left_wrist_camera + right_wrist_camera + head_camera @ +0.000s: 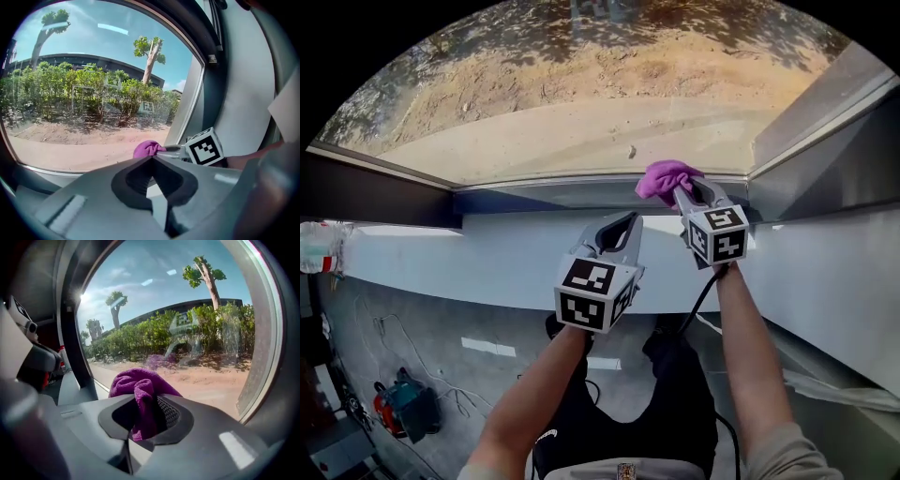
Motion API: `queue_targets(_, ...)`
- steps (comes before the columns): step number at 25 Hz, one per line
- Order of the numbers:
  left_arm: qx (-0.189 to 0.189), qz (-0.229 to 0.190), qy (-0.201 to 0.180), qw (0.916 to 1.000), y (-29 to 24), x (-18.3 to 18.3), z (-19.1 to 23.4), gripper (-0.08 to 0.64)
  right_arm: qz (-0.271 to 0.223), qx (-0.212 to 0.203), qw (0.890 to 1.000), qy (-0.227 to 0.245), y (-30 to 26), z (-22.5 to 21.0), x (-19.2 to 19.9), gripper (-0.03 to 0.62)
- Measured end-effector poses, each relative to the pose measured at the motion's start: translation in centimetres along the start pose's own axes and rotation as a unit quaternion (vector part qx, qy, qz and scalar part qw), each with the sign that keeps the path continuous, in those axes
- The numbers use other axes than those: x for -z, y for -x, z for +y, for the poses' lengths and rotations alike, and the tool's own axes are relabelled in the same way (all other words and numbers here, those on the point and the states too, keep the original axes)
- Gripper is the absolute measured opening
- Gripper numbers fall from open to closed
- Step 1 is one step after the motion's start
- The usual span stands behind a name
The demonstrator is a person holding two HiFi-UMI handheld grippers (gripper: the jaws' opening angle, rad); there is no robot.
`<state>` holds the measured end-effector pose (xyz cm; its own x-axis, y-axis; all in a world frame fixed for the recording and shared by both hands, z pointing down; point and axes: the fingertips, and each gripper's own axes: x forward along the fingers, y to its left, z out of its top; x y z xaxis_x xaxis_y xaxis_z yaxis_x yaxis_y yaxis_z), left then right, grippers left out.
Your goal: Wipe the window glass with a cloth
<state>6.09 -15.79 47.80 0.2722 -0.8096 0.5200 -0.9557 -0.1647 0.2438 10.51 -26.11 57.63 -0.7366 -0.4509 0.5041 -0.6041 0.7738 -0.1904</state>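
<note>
Seen from the head view, steeply down: 2 forearms, each with 1 hand-held gripper, reaching over a white sill (469, 258) toward 1 wide pane of window glass (581, 103). Beyond the pane: sandy ground, green shrubs, a few trees, a long low building.

Right gripper (682, 191): clenched on 1 purple cloth (666, 177), bunched into a soft wad and bulging past the jaw tips on the far side. In the right gripper view, a fold of the same cloth (136, 383) pinched between the 2 jaws of the right gripper (146, 401), with the rest heaped in front.

Left gripper (623, 221): clenched too, jaw tips together, nothing between them. Shown plainly in the left gripper view, with the left gripper (152, 157) empty. Held back over the sill, nearer the body and just left of the right one.

The relation that matters: glass straight ahead of the cloth, on the far side, with the wad low in the pane's right corner, close to the bottom rail and the dark right frame (825, 122). A faint purple reflection in the glass (159, 361) suggests very near; actual contact not clear. Long axis of the pane running left to right, so nearly all the unwiped area lies left of and above the cloth. Right hand clearly the nearer one for the stroke.

Also present: 1 clear bottle (319, 247) on the sill's far left end, well apart from both grippers.
</note>
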Motion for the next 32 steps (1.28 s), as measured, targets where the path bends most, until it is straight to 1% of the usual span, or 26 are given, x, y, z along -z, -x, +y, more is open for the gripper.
queue_targets(3,0.012,-0.005,-0.006,0.9999,0.6,-1.5,-1.5,0.0,-0.059,-0.003,0.998,0.031,4.3,1.5,-5.5,0.097)
queue_targets(7,0.031,-0.016,-0.019,0.9992,1.5,-3.7,-3.8,0.0,-0.14,-0.003,0.987,0.073,10.4,3.2,-13.3,0.097)
queue_targets(10,0.042,-0.02,-0.028,0.9986,1.9,-4.8,-5.3,0.0,-0.2,0.002,0.976,0.091,14.6,3.9,-19.0,0.098)
queue_targets(13,0.05,-0.022,-0.037,0.9978,2.3,-5.7,-6.5,0.0,-0.258,0.014,0.961,0.101,18.4,3.9,-24.4,0.098)
queue_targets(15,0.053,-0.022,-0.04,0.9976,2.6,-6.2,-7.1,0.0,-0.286,0.024,0.952,0.109,20.3,3.7,-27.1,0.098)
queue_targets(17,0.054,-0.023,-0.041,0.9974,2.9,-6.6,-7.5,0.0,-0.303,0.033,0.946,0.112,21.6,3.4,-29.3,0.098)
queue_targets(22,0.055,-0.026,-0.045,0.9972,3.5,-7.5,-8.0,0.0,-0.339,0.042,0.933,0.114,23.8,3.3,-33.8,0.098)
queue_targets(25,0.057,-0.023,-0.046,0.9971,3.4,-7.6,-8.2,0.0,-0.347,0.039,0.93,0.118,24.1,3.2,-35.4,0.1)
queue_targets(28,0.06,-0.021,-0.048,0.9968,3.1,-7.8,-8.4,0.0,-0.347,0.032,0.93,0.116,24.0,2.8,-35.2,0.103)
queue_targets(32,0.063,-0.015,-0.049,0.9967,2.7,-7.3,-8.4,0.0,-0.338,0.035,0.935,0.102,22.8,2.0,-32.8,0.101)
